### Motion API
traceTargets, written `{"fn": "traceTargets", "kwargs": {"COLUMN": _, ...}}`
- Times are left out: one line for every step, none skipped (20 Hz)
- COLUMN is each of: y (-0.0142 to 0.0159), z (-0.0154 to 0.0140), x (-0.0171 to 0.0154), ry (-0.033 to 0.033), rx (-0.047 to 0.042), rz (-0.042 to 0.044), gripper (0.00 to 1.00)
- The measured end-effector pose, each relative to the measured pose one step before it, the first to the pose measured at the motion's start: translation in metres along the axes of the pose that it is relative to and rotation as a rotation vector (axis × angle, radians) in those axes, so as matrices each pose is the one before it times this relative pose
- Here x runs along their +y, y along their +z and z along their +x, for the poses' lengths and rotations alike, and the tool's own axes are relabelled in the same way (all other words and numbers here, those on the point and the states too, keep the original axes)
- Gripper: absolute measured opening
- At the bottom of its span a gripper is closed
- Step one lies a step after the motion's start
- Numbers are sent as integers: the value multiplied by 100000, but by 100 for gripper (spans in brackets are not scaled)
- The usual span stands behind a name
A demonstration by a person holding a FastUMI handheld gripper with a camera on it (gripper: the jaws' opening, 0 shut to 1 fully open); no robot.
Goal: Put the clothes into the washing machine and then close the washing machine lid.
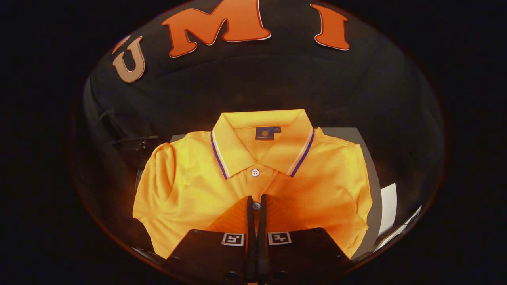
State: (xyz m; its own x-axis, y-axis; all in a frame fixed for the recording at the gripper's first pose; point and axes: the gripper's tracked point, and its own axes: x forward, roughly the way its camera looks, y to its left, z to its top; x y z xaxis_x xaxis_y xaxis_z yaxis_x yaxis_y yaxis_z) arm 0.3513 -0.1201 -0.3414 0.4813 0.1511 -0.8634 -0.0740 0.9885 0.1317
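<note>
An orange polo shirt point(186, 186) lies folded on a grey surface point(348, 134), collar at twelve o'clock. The gripper point(256, 206) sits low over its placket, fingers point(249, 221) drawn nearly together around a button; whether they pinch any cloth, I cannot tell.

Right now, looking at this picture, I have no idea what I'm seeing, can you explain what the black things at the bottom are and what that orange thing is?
The camera rides on a handheld gripper that a person carries, looking forward along its two black fingers. Those fingers stand nearly closed, with only a thin gap; whether they pinch any cloth cannot be told. Under and just ahead of them lies a folded orange polo shirt, collar away from the camera, buttons up the middle. It rests on a grey surface. The shirt is the laundry to be loaded.
</note>
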Motion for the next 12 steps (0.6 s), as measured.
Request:
{"fn": "traceTargets", "kwargs": {"y": -70, "z": 110, "x": -29, "ry": -227, "rx": 50, "rz": -558, "gripper": 9}}
{"fn": "traceTargets", "kwargs": {"y": 300, "z": -123, "x": 105, "ry": -57, "rx": -2075, "rz": 553, "gripper": 8}}
{"fn": "traceTargets", "kwargs": {"y": 22, "z": -149, "x": 138, "ry": 974, "rx": -1494, "rz": 371, "gripper": 8}}
{"fn": "traceTargets", "kwargs": {"y": 541, "z": -506, "x": 11, "ry": 770, "rx": -3925, "rz": 542, "gripper": 8}}
{"fn": "traceTargets", "kwargs": {"y": 480, "z": -311, "x": 154, "ry": 1182, "rx": -3564, "rz": 471, "gripper": 8}}
{"fn": "traceTargets", "kwargs": {"y": 121, "z": -702, "x": 72, "ry": 1406, "rx": -771, "rz": 79, "gripper": 8}}
{"fn": "traceTargets", "kwargs": {"y": 335, "z": -361, "x": 162, "ry": 1404, "rx": -1595, "rz": 728, "gripper": 8}}
{"fn": "traceTargets", "kwargs": {"y": 90, "z": -355, "x": 89, "ry": 1126, "rx": -1044, "rz": 582, "gripper": 8}}
{"fn": "traceTargets", "kwargs": {"y": 325, "z": -204, "x": 144, "ry": 826, "rx": -1627, "rz": 479, "gripper": 8}}
{"fn": "traceTargets", "kwargs": {"y": 29, "z": -97, "x": 200, "ry": 1132, "rx": -1105, "rz": 414, "gripper": 8}}
{"fn": "traceTargets", "kwargs": {"y": 10, "z": -203, "x": 149, "ry": 1122, "rx": -268, "rz": -25, "gripper": 8}}
{"fn": "traceTargets", "kwargs": {"y": 405, "z": -23, "x": -150, "ry": -102, "rx": -2455, "rz": 1590, "gripper": 9}}
